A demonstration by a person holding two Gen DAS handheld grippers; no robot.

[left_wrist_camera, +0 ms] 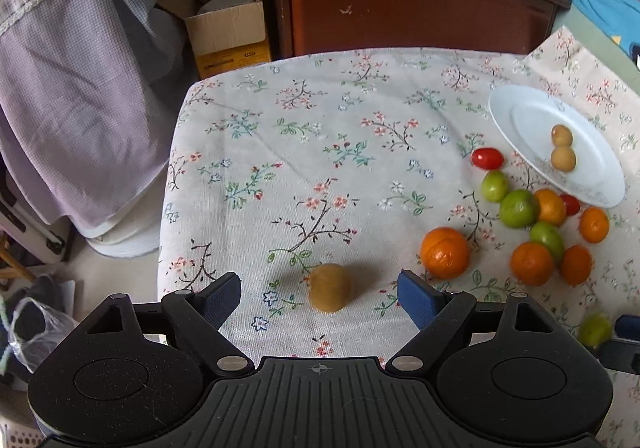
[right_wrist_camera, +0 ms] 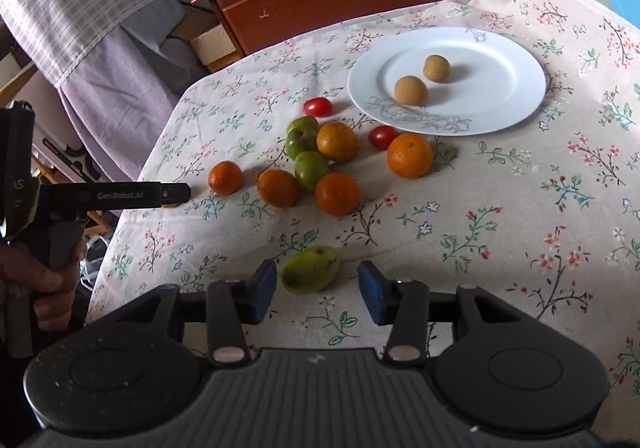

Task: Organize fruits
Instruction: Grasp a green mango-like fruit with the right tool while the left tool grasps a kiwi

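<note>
Both grippers (left_wrist_camera: 319,298) (right_wrist_camera: 317,286) low, open-jawed

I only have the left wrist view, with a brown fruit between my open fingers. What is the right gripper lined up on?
Observer: The right gripper is open around a green fruit lying on the tablecloth, apart from the pile.
Operator: Is it touching that fruit?
Observer: I cannot tell for the left pad; the right pad stands clear of it.
Operator: My view squashes the plate. What sits on it?
Observer: The white plate holds two brown fruits, apart from each other, not touching.
Operator: Anything hidden behind the pile?
Observer: A second cherry tomato shows fully here, just below the plate's rim, beside the largest orange.
</note>
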